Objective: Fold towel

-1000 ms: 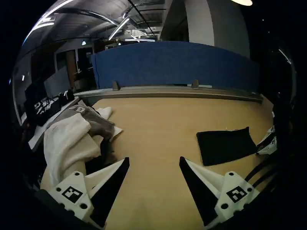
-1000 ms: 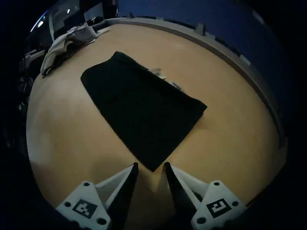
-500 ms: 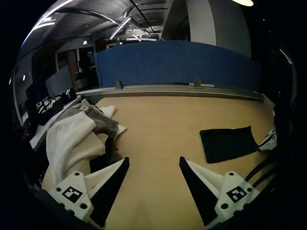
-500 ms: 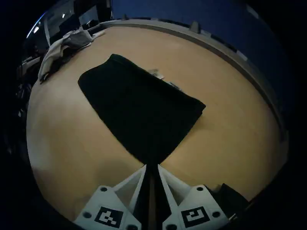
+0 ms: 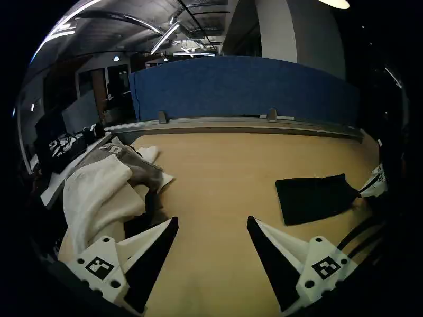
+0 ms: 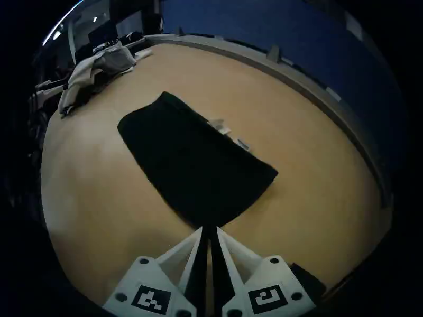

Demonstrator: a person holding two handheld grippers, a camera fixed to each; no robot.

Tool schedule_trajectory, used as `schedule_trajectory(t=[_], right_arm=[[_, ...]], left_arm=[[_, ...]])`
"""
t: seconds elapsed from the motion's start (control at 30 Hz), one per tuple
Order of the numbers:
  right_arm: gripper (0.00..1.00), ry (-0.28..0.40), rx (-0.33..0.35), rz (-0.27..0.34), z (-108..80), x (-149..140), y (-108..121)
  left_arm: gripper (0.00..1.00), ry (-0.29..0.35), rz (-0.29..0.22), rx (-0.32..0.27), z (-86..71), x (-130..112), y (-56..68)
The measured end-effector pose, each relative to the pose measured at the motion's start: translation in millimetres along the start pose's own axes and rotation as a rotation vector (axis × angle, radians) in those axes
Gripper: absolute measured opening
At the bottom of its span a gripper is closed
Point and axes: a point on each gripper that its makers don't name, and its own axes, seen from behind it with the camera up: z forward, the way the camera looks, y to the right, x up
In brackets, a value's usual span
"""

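- The black towel (image 6: 195, 169) is seen lying flat on the wooden desk (image 6: 322, 158), well apart from the heap of pale cloths (image 6: 95, 68) at the desk's far corner.
- The right gripper (image 6: 210, 232) is set at the towel's nearest corner, with its fingers brought almost together and only a thin slit left between them. The corner appears to be pinched there, though the contact is hard to confirm because dark cloth lies against dark finger faces.
- In the left gripper view, the black towel (image 5: 314, 198) is drawn out to a point at the end nearest the right gripper (image 5: 376, 180). The judgement that the corner is held is supported by this.
- The left gripper (image 5: 211, 224) is pointed across bare desk (image 5: 222, 164), with its fingers spread wide and nothing between them. The towel lies well off to one side of it and the heap of pale cloths (image 5: 100, 190) to the other.
- The step in hand is judged to be the taking of a first corner ahead of a fold; no part of the towel has yet been laid over.
- For the next move, the neighbouring corner would need to be taken by the left gripper, so that both can be lifted together and carried across to the opposite edge.
- The edges would have to be lined up before release. A skewed fold is to be expected if one corner is carried alone.
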Motion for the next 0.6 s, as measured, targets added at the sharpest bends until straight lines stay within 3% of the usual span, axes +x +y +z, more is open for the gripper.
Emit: schedule_trajectory(t=[0.3,0.6], right_arm=[[0.04,0.073,0.007,-0.057,-21.5,55.2,-6.1],[0.04,0.073,0.004,-0.081,-21.5,68.0,-6.0]], left_arm=[[0.97,0.007,0.001,-0.005,-1.0,4.7,-1.0],[0.97,0.007,-0.008,-0.004,-2.7,4.0,-6.4]])
